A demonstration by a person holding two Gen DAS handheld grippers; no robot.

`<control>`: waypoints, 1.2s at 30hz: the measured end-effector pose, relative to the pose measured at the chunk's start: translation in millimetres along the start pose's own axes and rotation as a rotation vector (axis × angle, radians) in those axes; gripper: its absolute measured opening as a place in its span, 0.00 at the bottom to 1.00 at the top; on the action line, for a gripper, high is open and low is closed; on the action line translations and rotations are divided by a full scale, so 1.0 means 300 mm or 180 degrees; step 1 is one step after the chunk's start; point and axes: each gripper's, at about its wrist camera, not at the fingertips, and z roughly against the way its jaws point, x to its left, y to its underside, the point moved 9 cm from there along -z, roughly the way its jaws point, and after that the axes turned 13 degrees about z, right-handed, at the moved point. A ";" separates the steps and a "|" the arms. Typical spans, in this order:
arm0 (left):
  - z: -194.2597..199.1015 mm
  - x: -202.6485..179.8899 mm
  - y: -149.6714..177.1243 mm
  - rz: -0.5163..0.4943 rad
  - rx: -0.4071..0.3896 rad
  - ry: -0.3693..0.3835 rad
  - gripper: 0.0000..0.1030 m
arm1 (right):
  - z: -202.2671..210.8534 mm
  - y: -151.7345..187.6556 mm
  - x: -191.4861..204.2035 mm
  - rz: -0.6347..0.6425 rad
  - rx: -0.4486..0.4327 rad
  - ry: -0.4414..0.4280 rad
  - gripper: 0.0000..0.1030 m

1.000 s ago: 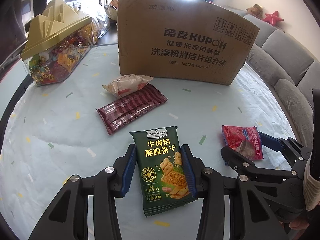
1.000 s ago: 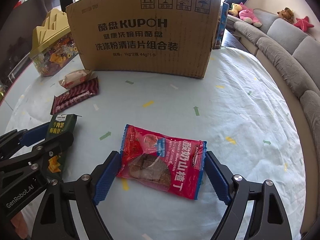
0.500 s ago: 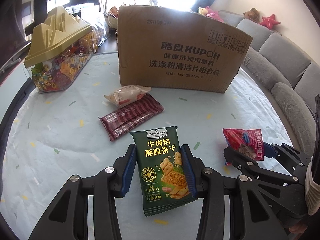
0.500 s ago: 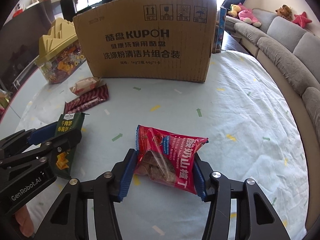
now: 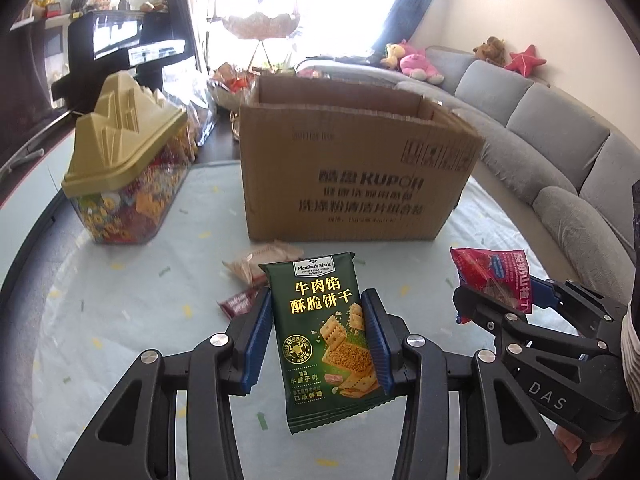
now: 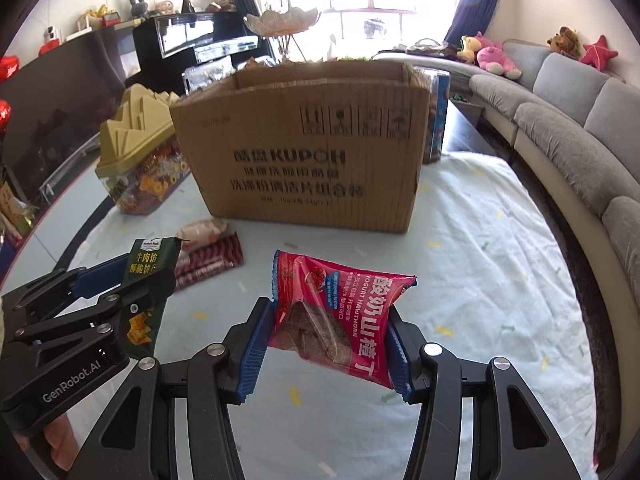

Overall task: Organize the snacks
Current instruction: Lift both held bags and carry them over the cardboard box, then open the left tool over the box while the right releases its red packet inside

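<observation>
My left gripper (image 5: pixel 316 332) is shut on a green cracker packet (image 5: pixel 326 336), held upright above the table. To its right, my right gripper (image 6: pixel 326 340) is shut on a red yogurt hawthorn packet (image 6: pixel 340 316), also lifted clear of the cloth. Each gripper shows in the other's view: the right gripper (image 5: pixel 496 304) with the red packet (image 5: pixel 492 276), the left gripper (image 6: pixel 132 280) with the green packet (image 6: pixel 150 264). An open cardboard box (image 5: pixel 356 176) stands behind both. A beige snack packet (image 5: pixel 260 260) and a dark red striped packet (image 5: pixel 240 302) lie on the table in front of the box.
A clear candy container with a gold lid (image 5: pixel 124 160) stands left of the box. The round table (image 5: pixel 100 320) has a pale confetti-print cloth. A grey sofa (image 5: pixel 560 152) curves along the right, with plush toys on its back. A blue box (image 6: pixel 438 116) stands behind the carton's right corner.
The right gripper closed on the red packet. Both grippers then rose with their packets, and the views tilted up so the box's open top shows.
</observation>
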 end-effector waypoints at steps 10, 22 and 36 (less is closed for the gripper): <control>0.080 -0.013 -0.199 -0.0087 -0.0345 0.0039 0.43 | 0.078 -0.196 -0.015 0.0070 -0.0397 0.0040 0.52; 0.100 -0.025 -0.412 -0.0170 -0.0516 0.0077 0.43 | 0.098 -0.441 -0.032 0.0163 -0.0667 0.0077 0.52; -0.021 -0.068 -0.560 -0.0259 -0.0419 0.0153 0.43 | 0.015 -0.588 -0.095 0.0179 -0.0670 0.0108 0.52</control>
